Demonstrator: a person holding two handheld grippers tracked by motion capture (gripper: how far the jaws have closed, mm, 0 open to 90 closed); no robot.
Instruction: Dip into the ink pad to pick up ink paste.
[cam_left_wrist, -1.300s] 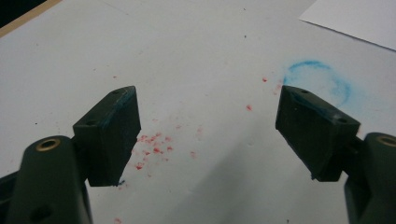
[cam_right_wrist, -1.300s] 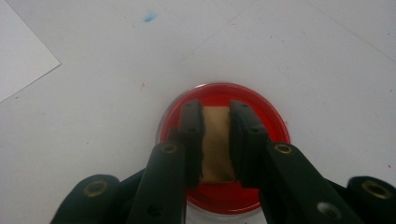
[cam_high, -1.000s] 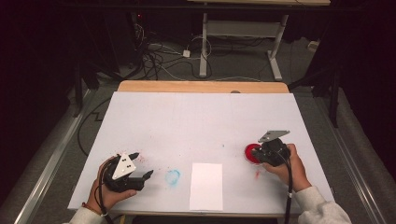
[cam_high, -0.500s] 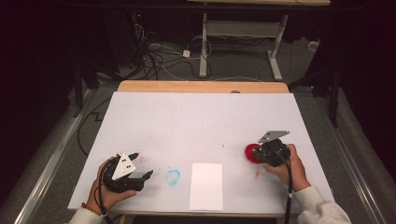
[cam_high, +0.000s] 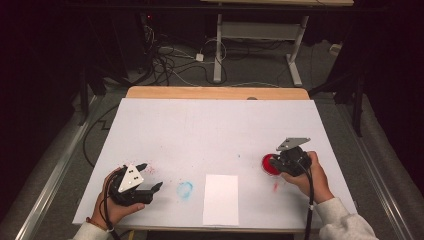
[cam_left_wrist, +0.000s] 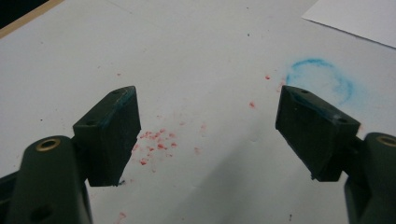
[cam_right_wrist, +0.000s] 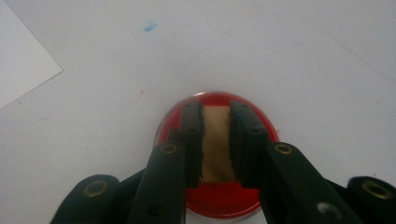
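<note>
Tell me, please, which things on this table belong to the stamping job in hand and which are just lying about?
In the job:
- right gripper, shut on the tan stamp block
- red ink pad beneath the block
- white sheet of paper, probably the stamping target

Lying about:
- left gripper, open and holding nothing
- blue ring stain
- red ink specks
- floor cables

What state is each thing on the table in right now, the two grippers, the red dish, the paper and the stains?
Left gripper: open, empty, over the table near red specks.
Right gripper: shut on a tan block, over the red dish.
Tan block: clamped between the jaws.
Red dish: flat on the table, under the block.
White sheet: lying flat, untouched.
Blue ring stain: smudged on the table, beside the sheet.
</note>
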